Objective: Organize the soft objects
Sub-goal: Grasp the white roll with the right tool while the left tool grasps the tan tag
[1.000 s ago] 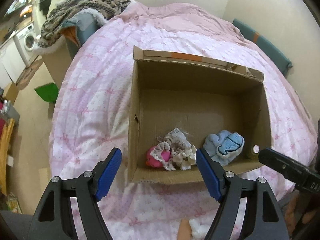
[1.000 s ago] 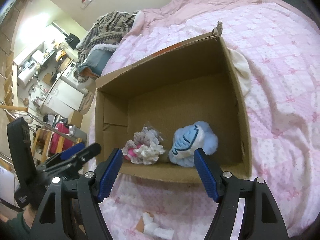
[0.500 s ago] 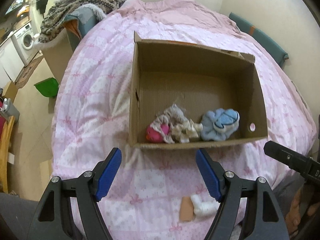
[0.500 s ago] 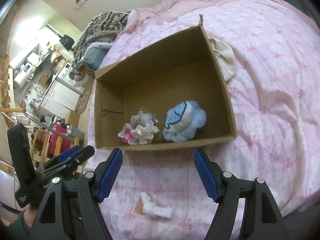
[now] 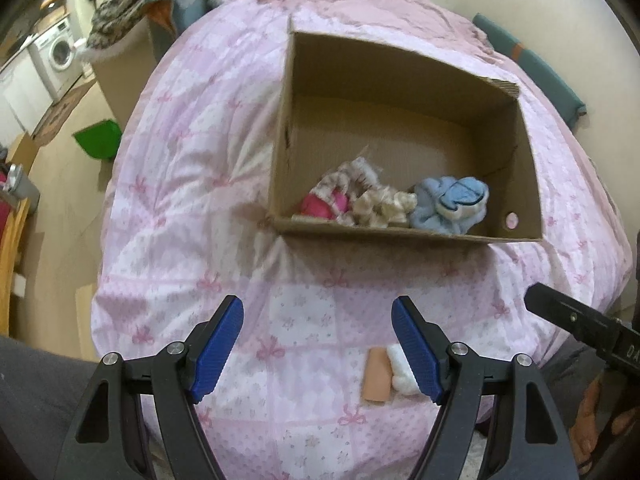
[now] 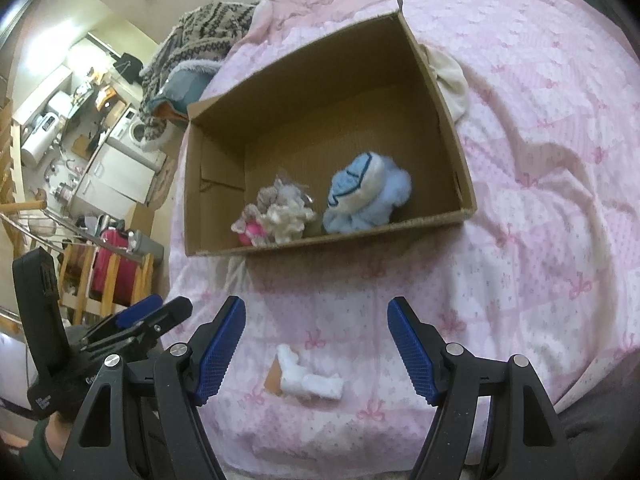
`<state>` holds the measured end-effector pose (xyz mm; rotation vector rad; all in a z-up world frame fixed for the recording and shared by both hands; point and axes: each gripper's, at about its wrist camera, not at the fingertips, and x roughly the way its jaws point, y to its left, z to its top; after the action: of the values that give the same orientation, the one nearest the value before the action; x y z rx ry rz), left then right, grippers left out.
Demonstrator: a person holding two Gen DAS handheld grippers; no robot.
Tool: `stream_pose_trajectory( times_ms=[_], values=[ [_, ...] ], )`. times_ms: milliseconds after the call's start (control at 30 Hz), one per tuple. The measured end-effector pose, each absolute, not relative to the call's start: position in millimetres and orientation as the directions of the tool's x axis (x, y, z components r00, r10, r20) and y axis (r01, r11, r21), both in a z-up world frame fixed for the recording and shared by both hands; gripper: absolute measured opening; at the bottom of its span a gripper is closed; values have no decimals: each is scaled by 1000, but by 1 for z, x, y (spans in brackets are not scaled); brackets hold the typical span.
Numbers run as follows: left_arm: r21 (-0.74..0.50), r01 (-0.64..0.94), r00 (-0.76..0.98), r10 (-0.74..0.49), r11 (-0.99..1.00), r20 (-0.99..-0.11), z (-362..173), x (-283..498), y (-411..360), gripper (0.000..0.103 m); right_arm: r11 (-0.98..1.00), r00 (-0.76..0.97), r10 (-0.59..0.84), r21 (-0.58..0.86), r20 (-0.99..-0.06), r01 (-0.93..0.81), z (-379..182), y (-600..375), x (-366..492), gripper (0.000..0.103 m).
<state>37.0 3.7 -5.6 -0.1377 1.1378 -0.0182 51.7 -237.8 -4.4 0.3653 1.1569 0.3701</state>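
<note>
Holding both grippers, left (image 5: 318, 346) and right (image 6: 316, 346), spread wide and empty, you have the white sock (image 6: 308, 380) at six o'clock from the cardboard box (image 6: 460, 152).

surface: bed under a pink bow-print quilt (image 5: 192, 200) | on it: open cardboard box (image 5: 520, 184) as landmark | white sock on its tan card (image 6: 310, 382) lies on the quilt well in front of the box | cream cloth (image 6: 452, 88) on the quilt against the box's right wall, partly hidden behind it
</note>
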Motion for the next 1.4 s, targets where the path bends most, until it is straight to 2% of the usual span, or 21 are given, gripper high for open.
stream_pose_trajectory(
  times_ms=[367, 500, 733, 833, 900, 933, 1100, 1400],
  values=[
    [-135, -124, 356, -83, 983, -931, -26, 41, 13, 74, 872, 110, 488, 488, -866, -21, -59, -221, 57, 78],
    [-140, -124, 342, -90, 982, -935, -29, 43, 11, 74, 883, -2, 462, 460, -887, -93, -78, -195, 54, 78],
    [-144, -125, 323, -97, 982, -941, -35, 45, 8, 74, 900, -55, 368, 370, -928, -230, -94, -155, 46, 77],
    [-139, -122, 318, -94, 983, -943, -36, 45, 7, 74, 892, -63, 372, 375, -926, -252, -95, -148, 46, 50],
    [-138, -124, 312, -94, 983, -945, -38, 45, 7, 74, 894, -58, 363, 365, -930, -261, -96, -148, 44, 44],
    [-139, -126, 309, -94, 982, -946, -39, 46, 7, 74, 894, -57, 361, 363, -931, -264, -96, -147, 43, 31],
    [-129, -110, 286, -93, 986, -954, -45, 45, 2, 74, 887, 12, 402, 386, -916, -253, -78, -158, 44, 29],
    [-169, 43, 175, -174, 985, -969, -70, 37, -39, 73, 904, 182, 427, 421, -886, -74, -55, -208, 56, 29]
  ],
)
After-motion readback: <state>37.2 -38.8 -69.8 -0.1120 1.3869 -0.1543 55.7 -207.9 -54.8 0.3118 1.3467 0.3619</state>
